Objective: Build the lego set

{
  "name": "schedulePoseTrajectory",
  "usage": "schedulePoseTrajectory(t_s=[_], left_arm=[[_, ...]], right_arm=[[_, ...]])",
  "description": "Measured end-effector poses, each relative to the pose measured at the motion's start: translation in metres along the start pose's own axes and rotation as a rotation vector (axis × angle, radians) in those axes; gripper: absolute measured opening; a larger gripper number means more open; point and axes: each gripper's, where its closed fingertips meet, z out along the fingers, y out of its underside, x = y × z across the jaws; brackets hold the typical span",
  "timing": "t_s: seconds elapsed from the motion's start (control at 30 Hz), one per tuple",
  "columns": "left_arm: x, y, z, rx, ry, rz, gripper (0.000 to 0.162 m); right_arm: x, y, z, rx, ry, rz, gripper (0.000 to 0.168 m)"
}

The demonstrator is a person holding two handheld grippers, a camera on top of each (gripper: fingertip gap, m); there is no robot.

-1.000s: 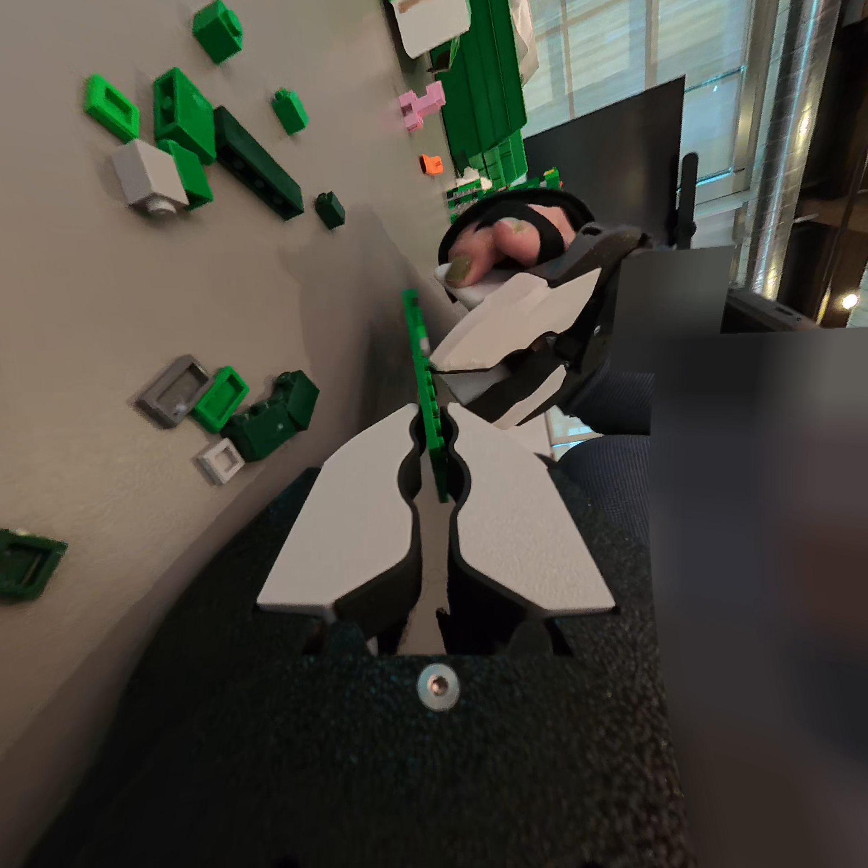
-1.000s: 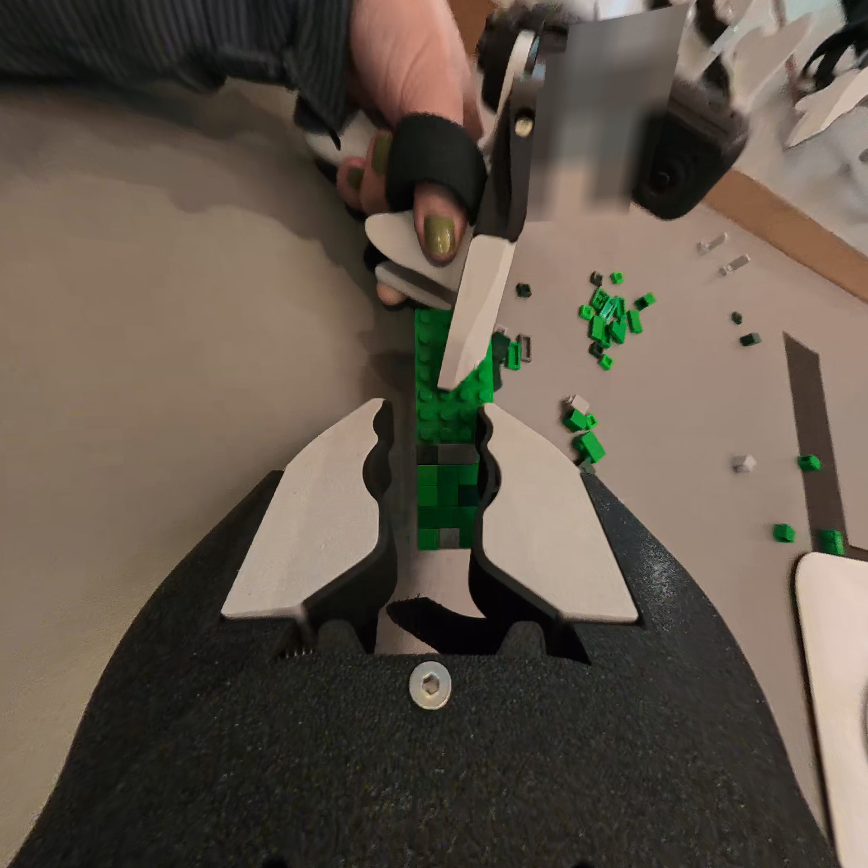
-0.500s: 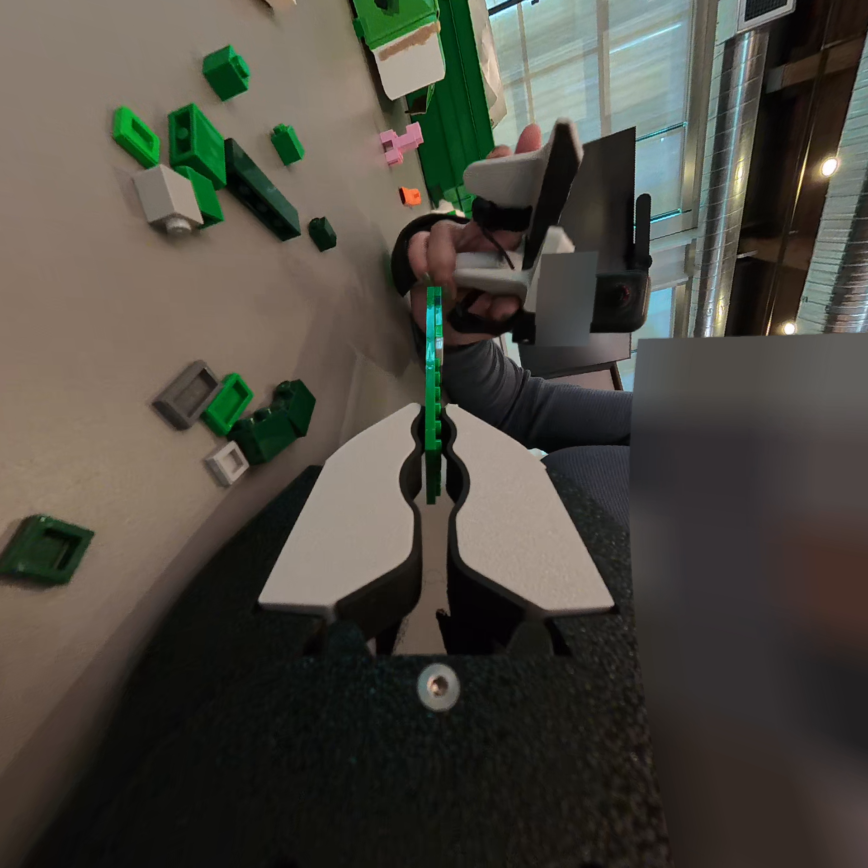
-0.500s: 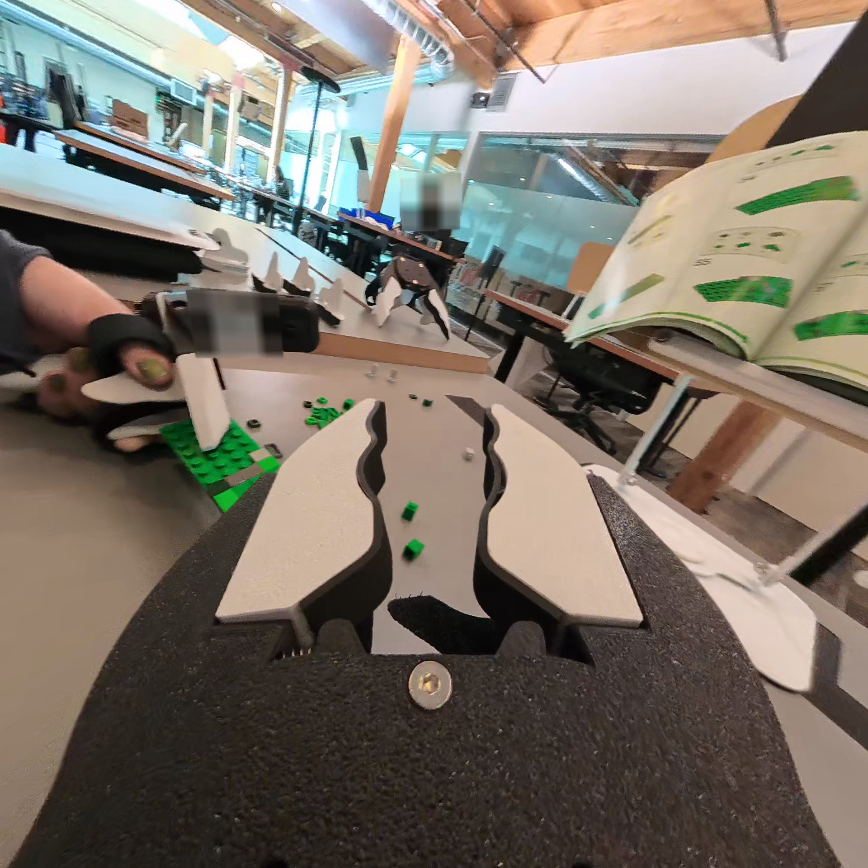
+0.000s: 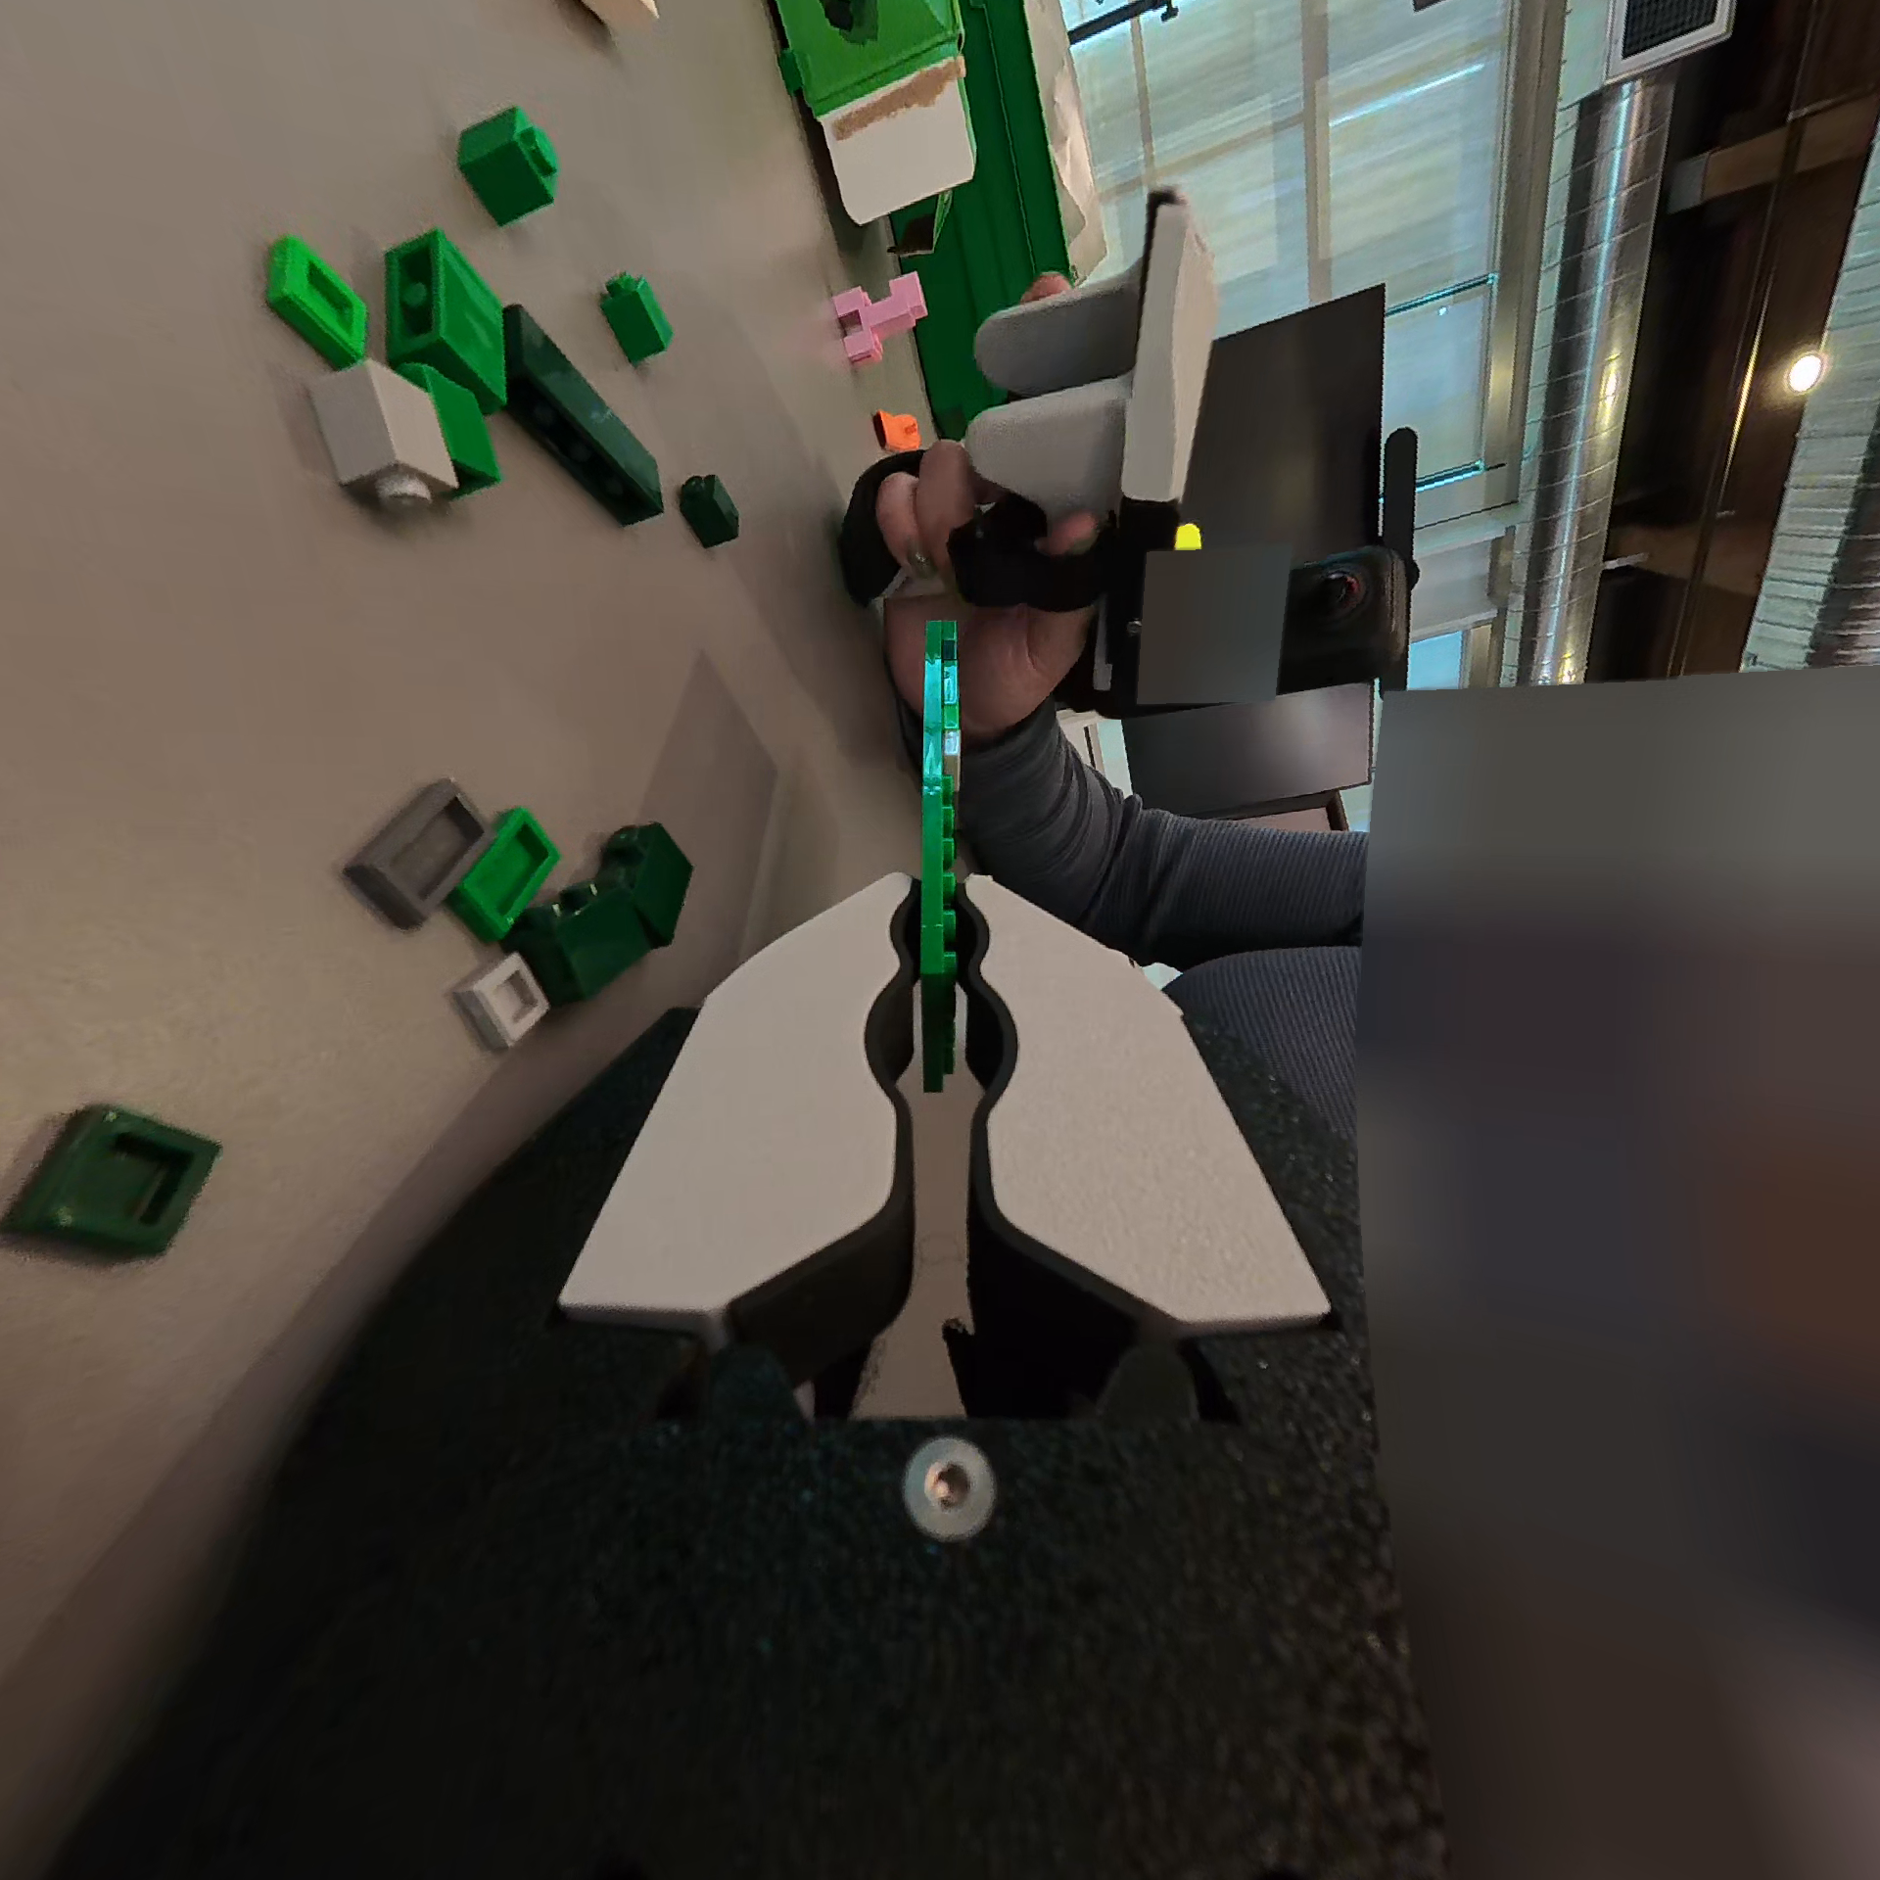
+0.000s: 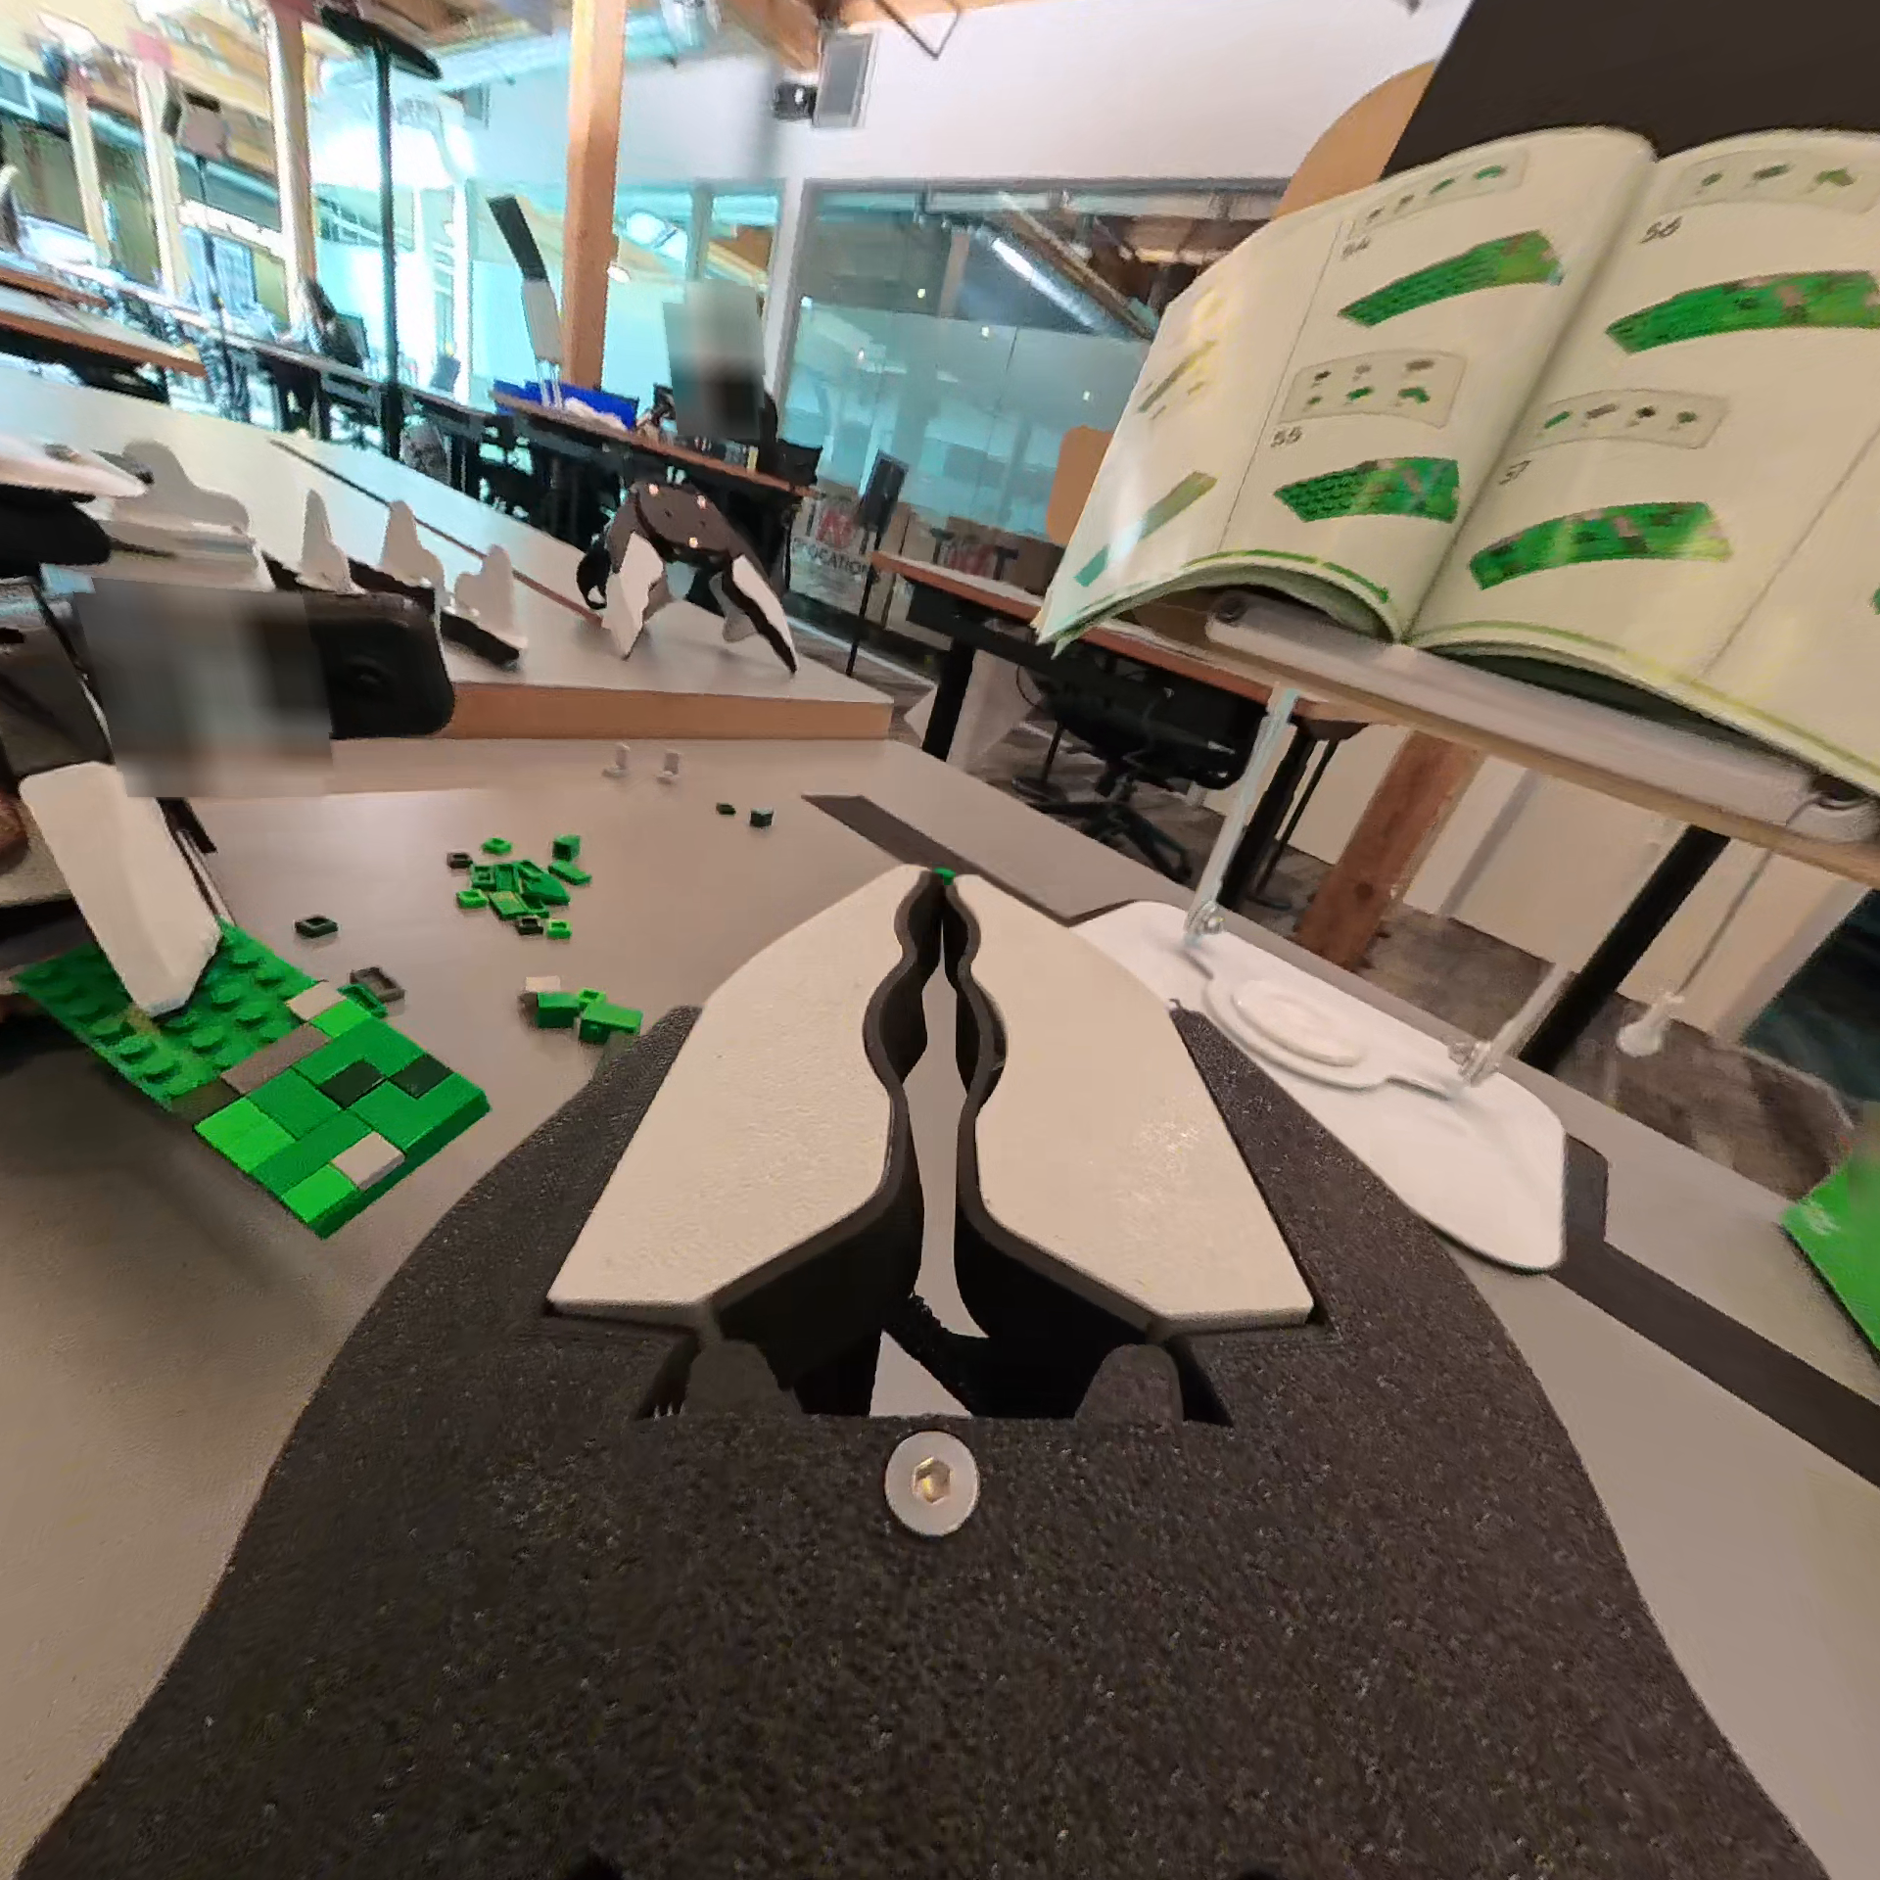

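The left gripper point(image 5: 941, 895) has its two matte grey fingers, backed in black with wavy inner edges, clamped on the green lego plate point(image 5: 938, 865), held edge-on so only its thin studded profile shows. From the other side the same plate point(image 6: 244, 1058) shows its face: a studded half, and a half tiled smooth in bright green, dark green and grey squares. It is tilted, and I cannot tell whether its low corner touches the grey table point(image 6: 122, 1373).

The right gripper point(image 6: 942, 893), on its grainy black body with one silver hex screw, has its fingers pinched nearly together; a tiny speck of green shows at the tips, too small to tell whether it is a held piece.

Loose pieces lie on the table: a cluster of small green tiles point(image 6: 519, 885), and three more just beside the plate point(image 6: 580, 1007). Closer to the left gripper lie a long dark green brick point(image 5: 580, 412), a grey block point(image 5: 382, 432) and one pink piece point(image 5: 877, 317).

An open instruction booklet point(image 6: 1506, 407) printed with green diagrams rests on a clear stand with a white base point(image 6: 1424, 1129)
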Motion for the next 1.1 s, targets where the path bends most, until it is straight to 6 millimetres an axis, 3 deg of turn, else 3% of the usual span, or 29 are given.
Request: schedulePoseTrajectory(t_s=[0.5,0.73,0.9,1.03,1.1], left_arm=[[0.002,0.004,0.004,-0.023,-0.018,0.034,0.004],[0.001,0.007,0.001,-0.032,-0.036,0.036,0.004],[-0.001,0.008,-0.011,-0.013,-0.058,0.032,0.004],[0.003,0.01,-0.019,0.004,0.001,0.013,0.004],[0.005,0.014,-0.02,-0.013,0.02,0.009,0.004]], right_arm=[[-0.035,0.002,-0.007,-0.036,-0.271,0.045,0.0],[-0.025,0.008,-0.003,-0.093,-0.248,0.157,0.0],[-0.027,0.004,-0.006,-0.059,-0.254,0.126,0.0],[-0.069,0.015,-0.013,-0.182,-0.609,0.055,0.007],[-0.074,0.026,-0.007,-0.288,-0.705,0.073,0.01]])
